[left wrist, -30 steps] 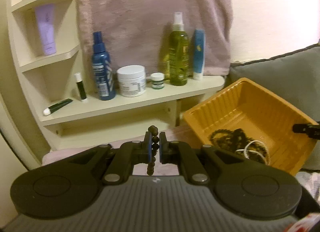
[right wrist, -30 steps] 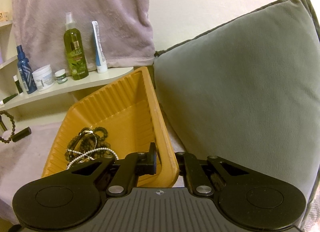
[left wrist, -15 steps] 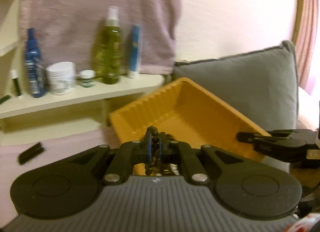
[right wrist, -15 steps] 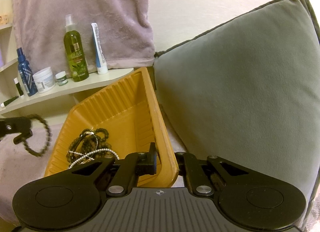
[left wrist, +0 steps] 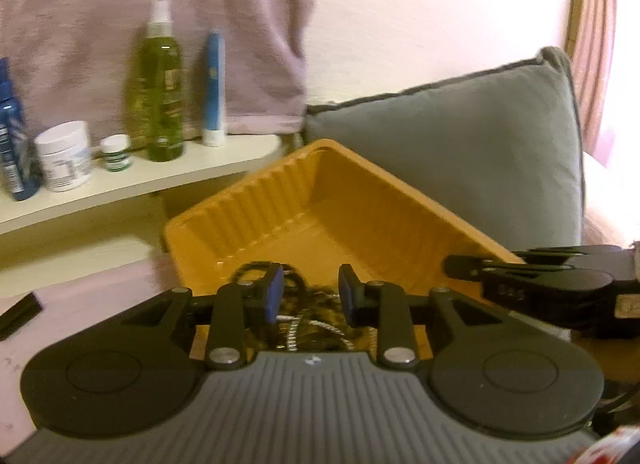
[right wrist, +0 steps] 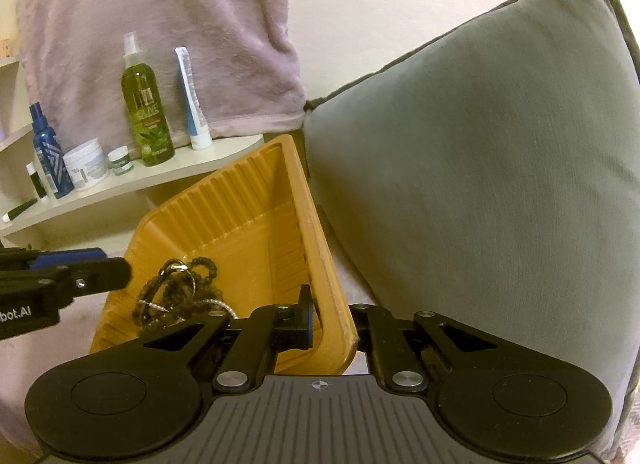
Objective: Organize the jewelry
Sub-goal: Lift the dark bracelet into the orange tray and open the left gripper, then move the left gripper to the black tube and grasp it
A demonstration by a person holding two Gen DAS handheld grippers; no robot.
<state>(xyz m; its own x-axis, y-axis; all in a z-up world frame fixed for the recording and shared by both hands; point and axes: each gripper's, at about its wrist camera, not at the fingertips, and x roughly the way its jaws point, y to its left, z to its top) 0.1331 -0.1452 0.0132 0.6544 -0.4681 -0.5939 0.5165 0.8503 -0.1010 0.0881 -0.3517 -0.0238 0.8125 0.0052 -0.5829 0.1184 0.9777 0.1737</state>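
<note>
An orange ribbed tray (left wrist: 360, 216) (right wrist: 240, 224) rests on the bed against a grey cushion. A pile of jewelry (right wrist: 180, 292) (left wrist: 312, 324) lies in its near corner: dark bead strings, a silvery chain and a metal ring. My left gripper (left wrist: 311, 296) (right wrist: 80, 268) hovers over that corner. Its jaws are opening and nothing is pinched between the blue pads; the beads lie below them in the tray. My right gripper (right wrist: 332, 324) (left wrist: 520, 280) is shut on the tray's right rim, one finger inside the wall and one outside.
A cream shelf (right wrist: 168, 172) behind the tray carries a green spray bottle (right wrist: 146, 120), a blue tube, white jars and a blue bottle. A pink towel (right wrist: 160, 24) hangs above it. The grey cushion (right wrist: 480, 164) fills the right side. A small black object (left wrist: 20, 314) lies on the bed.
The left gripper carried a dark bead bracelet rightward over the tray, then its jaws parted and the bracelet left them. The right gripper kept its hold on the rim.
</note>
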